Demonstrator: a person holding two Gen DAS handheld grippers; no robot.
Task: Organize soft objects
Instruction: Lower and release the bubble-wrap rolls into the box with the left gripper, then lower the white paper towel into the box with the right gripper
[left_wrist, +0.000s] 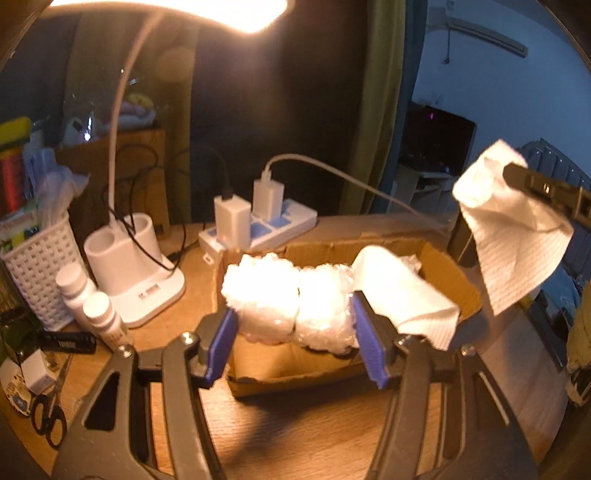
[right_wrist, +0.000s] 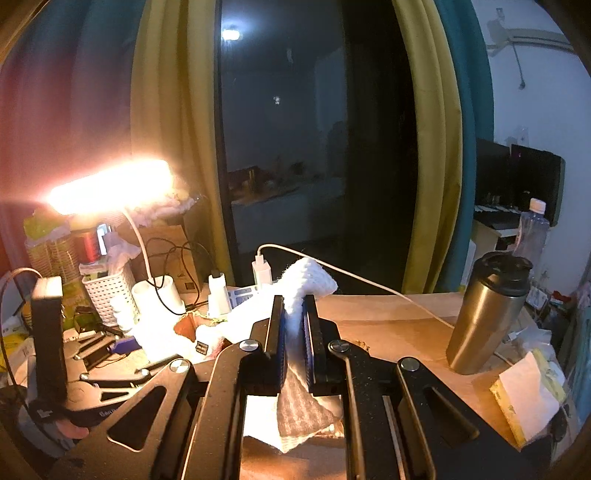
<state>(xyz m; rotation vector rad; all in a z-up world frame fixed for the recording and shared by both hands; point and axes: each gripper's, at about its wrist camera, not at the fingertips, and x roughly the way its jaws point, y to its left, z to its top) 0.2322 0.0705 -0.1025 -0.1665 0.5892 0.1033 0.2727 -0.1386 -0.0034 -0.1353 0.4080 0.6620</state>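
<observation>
Right claw (right_wrist: 294, 314) clamped on a white tissue (right_wrist: 308, 280), hanging beside and above the cardboard box (left_wrist: 454, 273). Left claw (left_wrist: 295, 334) parted around bubble-wrap bundles (left_wrist: 291, 295), pads apparently touching. Risk: snagging the draped tissue (left_wrist: 402, 295), tipping the light box.

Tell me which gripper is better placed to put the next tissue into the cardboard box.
Right. The right gripper is already shut on a tissue beside the cardboard box. The left gripper holds two bubble-wrap bundles.
</observation>
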